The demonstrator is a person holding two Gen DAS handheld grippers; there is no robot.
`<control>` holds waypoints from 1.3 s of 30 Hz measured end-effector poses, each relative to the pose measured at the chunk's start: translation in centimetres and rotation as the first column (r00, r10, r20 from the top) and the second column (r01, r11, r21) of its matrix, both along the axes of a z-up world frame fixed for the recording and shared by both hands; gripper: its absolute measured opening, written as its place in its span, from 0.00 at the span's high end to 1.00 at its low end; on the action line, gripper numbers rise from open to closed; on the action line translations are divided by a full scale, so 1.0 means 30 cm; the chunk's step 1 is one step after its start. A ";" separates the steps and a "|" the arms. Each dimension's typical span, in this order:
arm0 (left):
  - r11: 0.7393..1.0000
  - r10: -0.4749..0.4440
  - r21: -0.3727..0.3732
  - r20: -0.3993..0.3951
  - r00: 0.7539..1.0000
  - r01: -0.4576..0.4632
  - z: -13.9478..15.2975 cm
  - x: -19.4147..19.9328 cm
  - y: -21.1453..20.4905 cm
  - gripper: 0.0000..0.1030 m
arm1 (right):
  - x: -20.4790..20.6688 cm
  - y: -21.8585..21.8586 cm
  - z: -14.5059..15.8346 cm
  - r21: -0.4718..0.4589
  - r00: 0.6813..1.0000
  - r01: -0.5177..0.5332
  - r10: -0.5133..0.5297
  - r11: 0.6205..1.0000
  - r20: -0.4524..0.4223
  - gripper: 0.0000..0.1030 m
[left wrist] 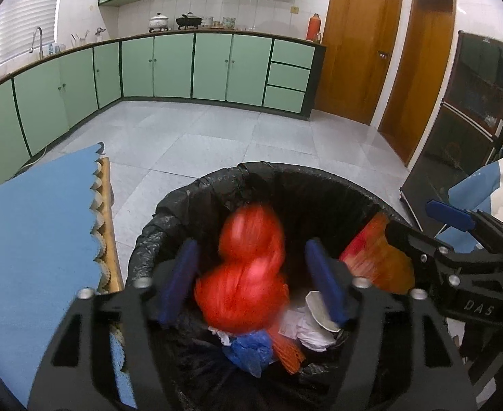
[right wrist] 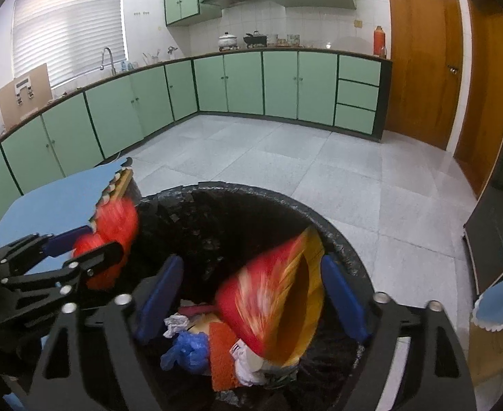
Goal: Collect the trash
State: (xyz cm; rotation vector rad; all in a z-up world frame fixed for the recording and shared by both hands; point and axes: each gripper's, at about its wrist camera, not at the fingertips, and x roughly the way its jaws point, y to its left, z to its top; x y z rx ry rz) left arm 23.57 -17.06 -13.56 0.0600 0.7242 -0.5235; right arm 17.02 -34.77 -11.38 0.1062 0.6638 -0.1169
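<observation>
A black bin with a black liner [left wrist: 169,212] stands on the floor below both grippers; it also shows in the right wrist view [right wrist: 337,226]. My left gripper [left wrist: 251,284] is open over the bin, and a blurred red plastic bag [left wrist: 244,274] hangs between its fingers without touching them. My right gripper [right wrist: 251,294] is open over the bin, with a blurred red and yellow snack packet [right wrist: 279,291] between its fingers, not gripped. Inside lie a blue bag [right wrist: 186,349], white paper [left wrist: 309,335] and orange mesh [right wrist: 222,356].
A table with a blue cloth [left wrist: 36,239] stands left of the bin. Green kitchen cabinets [left wrist: 210,65] line the far walls. Wooden doors [left wrist: 357,41] and a dark cabinet [left wrist: 463,116] are on the right. Grey tiled floor [left wrist: 217,137] lies beyond.
</observation>
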 end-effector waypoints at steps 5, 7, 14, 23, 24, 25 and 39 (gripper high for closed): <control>1.000 0.017 0.011 0.014 1.000 -0.017 0.008 -0.001 0.025 0.25 | -0.018 -0.011 0.000 -0.007 1.000 0.029 -0.029 1.000 -0.001 0.09; 0.999 0.034 0.016 0.024 0.999 -0.034 0.016 0.000 0.046 0.21 | -0.026 -0.014 0.007 -0.007 0.999 0.036 -0.036 0.999 0.002 0.06; 0.997 0.077 0.025 0.056 0.995 -0.079 0.059 -0.013 0.127 0.14 | -0.049 -0.005 0.031 -0.001 1.000 0.024 -0.024 1.000 0.000 0.06; 0.995 0.104 0.001 0.082 0.991 -0.104 0.140 -0.097 0.210 0.08 | -0.112 0.047 0.104 0.054 0.999 -0.021 0.019 0.998 0.037 0.06; 0.994 0.108 -0.002 0.086 0.990 -0.108 0.153 -0.114 0.219 0.08 | -0.125 0.055 0.117 0.059 0.999 -0.026 0.024 0.998 0.042 0.06; 0.994 0.113 -0.003 0.089 0.990 -0.114 0.160 -0.128 0.226 0.08 | -0.135 0.062 0.126 0.062 0.999 -0.030 0.028 0.998 0.045 0.06; 0.983 0.186 -0.028 0.106 0.977 -0.184 0.269 -0.308 0.361 0.05 | -0.250 0.197 0.258 0.064 0.989 -0.126 0.120 0.990 0.089 0.06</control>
